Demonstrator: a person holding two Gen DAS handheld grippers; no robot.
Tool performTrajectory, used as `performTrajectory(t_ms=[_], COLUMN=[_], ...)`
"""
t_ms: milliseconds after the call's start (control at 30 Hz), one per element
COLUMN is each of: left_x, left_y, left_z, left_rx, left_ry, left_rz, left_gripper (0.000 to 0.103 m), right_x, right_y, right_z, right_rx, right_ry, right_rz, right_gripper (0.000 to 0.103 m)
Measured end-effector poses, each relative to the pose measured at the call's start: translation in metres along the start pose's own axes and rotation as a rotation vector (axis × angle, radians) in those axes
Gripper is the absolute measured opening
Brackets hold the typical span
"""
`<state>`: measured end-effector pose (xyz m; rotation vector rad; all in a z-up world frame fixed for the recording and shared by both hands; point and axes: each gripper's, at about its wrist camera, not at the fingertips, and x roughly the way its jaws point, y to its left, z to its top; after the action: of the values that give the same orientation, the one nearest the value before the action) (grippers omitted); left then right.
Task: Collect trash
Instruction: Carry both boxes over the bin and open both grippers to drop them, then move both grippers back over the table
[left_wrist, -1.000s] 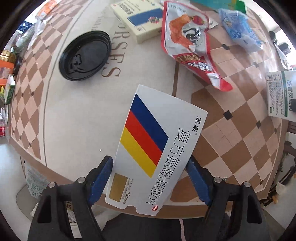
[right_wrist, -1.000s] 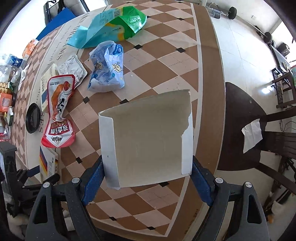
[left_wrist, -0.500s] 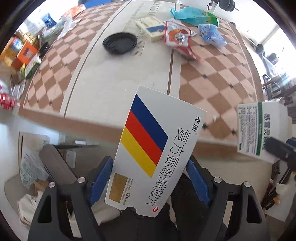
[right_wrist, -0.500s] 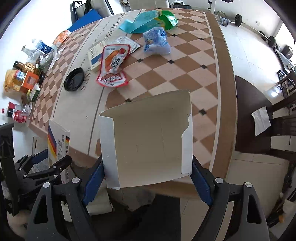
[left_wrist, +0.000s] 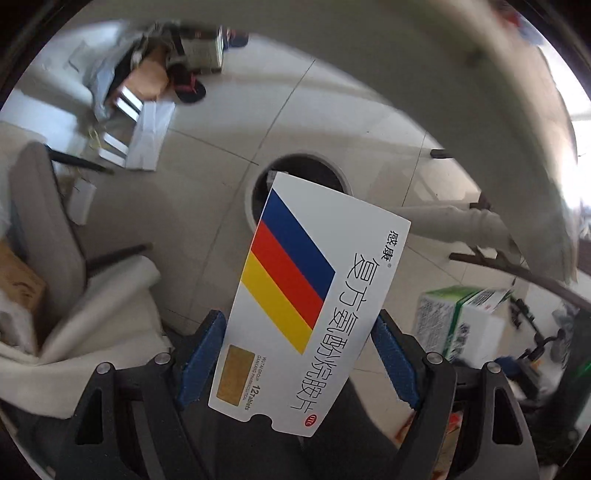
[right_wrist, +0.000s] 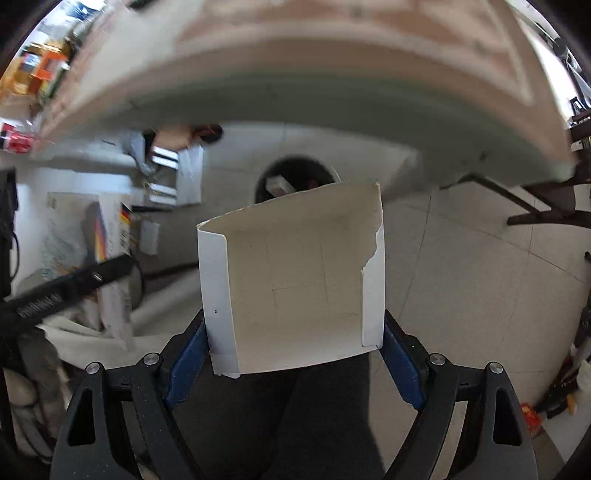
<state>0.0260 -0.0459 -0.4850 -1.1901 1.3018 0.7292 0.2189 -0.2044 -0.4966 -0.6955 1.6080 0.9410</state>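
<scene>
My left gripper (left_wrist: 299, 350) is shut on a flattened white medicine box (left_wrist: 314, 295) with blue, red and yellow stripes, held over the floor. Behind the box's top edge stands a round white-rimmed trash bin (left_wrist: 299, 162) with a dark inside. My right gripper (right_wrist: 293, 347) is shut on a torn white carton (right_wrist: 295, 280), open side facing the camera. The same trash bin (right_wrist: 291, 173) shows just past the carton's top edge, with some trash inside. The carton's green and white outside (left_wrist: 458, 317) appears at the right of the left wrist view.
The table's edge (right_wrist: 295, 96) arches blurred above the bin. A grey chair (left_wrist: 44, 229) with white cloth stands at the left. Cardboard, papers and a sandal (left_wrist: 188, 88) lie on the tiled floor beyond. Dark table legs (right_wrist: 546, 206) stand at the right. A person's dark trouser legs (right_wrist: 295, 424) are below.
Both grippers have swung off the tabletop and down, carrying their boxes. The table's trash has left view; the floor and the trash bin now lie ahead of both.
</scene>
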Motion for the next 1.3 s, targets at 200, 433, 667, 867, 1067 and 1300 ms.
performTrajectory(t_ms=[200, 433, 667, 867, 1067, 1300], left_x=[0.112, 0.212, 0.237, 0.229, 0.209, 0.181], left_y=[0.015, 0.023, 0.033, 0.043, 0.043, 0.039], left_z=[0.058, 0.108, 0.115, 0.111, 0.091, 0.067], left_rx=[-0.071, -0.019, -0.019, -0.032, 0.004, 0.008], left_ry=[0.041, 0.096, 0.103, 0.035, -0.045, -0.035], left_rz=[-0.117, -0.108, -0.053, 0.034, 0.188, 0.211], left_gripper=[0.079, 0.08, 0.103, 0.103, 0.103, 0.103], right_x=[0.124, 0.238, 0.297, 0.316, 0.3, 0.265], right_y=[-0.021, -0.051, -0.075, -0.067, -0.047, -0.035], right_z=[0.024, 0.087, 0.123, 0.137, 0.134, 0.124], right_rx=[0.032, 0.07, 0.091, 0.056, -0.007, -0.039], right_ry=[0.042, 0.037, 0.057, 0.058, 0.018, -0.037], right_rz=[0.023, 0.128, 0.164, 0.111, -0.057, -0.142], right_gripper=[0.088, 0.088, 0.092, 0.103, 0.103, 0.103])
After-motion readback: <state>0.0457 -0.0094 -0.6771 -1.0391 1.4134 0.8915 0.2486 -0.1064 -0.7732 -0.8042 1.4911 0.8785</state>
